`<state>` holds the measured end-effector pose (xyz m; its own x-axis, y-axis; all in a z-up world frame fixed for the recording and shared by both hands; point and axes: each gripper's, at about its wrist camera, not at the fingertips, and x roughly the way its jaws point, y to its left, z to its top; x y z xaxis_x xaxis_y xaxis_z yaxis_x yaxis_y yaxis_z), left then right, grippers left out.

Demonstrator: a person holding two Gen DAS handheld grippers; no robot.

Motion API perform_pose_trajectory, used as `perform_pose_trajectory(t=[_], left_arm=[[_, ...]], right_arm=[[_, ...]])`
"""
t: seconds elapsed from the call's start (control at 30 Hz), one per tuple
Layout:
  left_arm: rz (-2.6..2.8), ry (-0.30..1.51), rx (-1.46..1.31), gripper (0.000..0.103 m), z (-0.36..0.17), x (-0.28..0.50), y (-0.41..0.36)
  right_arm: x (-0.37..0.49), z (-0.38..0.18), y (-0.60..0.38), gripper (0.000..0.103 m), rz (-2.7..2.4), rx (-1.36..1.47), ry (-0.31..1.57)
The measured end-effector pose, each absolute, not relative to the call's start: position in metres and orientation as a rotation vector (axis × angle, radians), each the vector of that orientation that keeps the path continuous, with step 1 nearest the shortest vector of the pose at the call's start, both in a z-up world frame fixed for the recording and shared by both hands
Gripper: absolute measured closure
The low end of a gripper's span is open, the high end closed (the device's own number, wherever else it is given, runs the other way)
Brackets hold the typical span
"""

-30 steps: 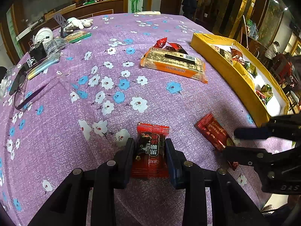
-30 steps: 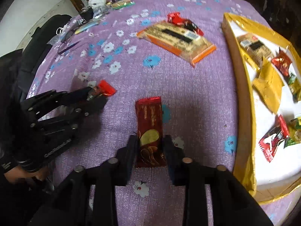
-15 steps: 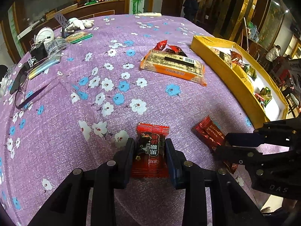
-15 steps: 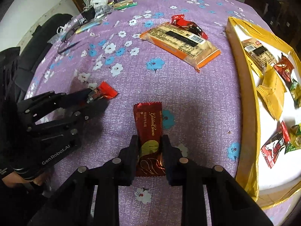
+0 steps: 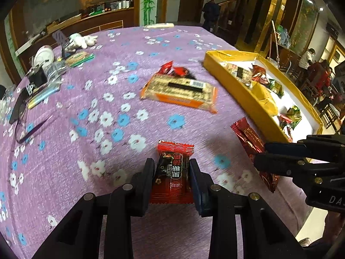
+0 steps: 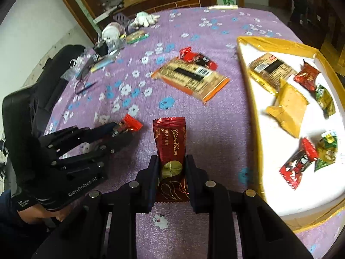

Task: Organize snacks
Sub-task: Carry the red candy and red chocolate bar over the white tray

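My left gripper is shut on a small red and black candy packet, lifted slightly off the purple flowered cloth. In the right wrist view my right gripper is shut on a dark red Golden Crown wafer bar, also raised. The left gripper shows at the left of that view with the red packet end sticking out. The right gripper appears at the right of the left wrist view, pinching the wafer bar. A yellow box with a white floor holds several snacks at the right.
A large orange cracker pack lies mid-table with a red packet behind it. Glasses, a phone, a cup and a plush toy clutter the far left. A black chair stands beside the table. People sit in the background.
My right gripper closed on the wafer bar. Both grippers then rose from the cloth with their snacks, and the box and cracker pack shifted lower in both views.
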<state>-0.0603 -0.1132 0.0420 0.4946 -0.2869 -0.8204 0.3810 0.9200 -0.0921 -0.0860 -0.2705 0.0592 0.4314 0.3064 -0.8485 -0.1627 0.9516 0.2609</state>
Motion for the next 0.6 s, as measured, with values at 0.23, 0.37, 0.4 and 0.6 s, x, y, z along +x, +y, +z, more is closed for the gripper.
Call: perform_pose_trajectory(t=[0.23,0.37,0.4,0.6], left_arm=[[-0.453,0.952,0.132,0.070,0.053,-0.061,-0.139],[-0.489,0.941,0.144,0.070,0.059,-0.062,-0.158],[-0.499,0.938,0.149,0.070,0.060,-0.063,-0.163],[-0.553,0.930,0.169,0.070,0.066,-0.063,-0.190]], right_arm=[[-0.094,0.073,-0.299,0.079,0.256,0.210,1.033],[-0.099,0.076,-0.319,0.079,0.217,0.241,1.020],[-0.101,0.076,-0.324,0.079,0.207,0.250,1.018],[-0.109,0.080,-0.353,0.079,0.153,0.289,0.999]])
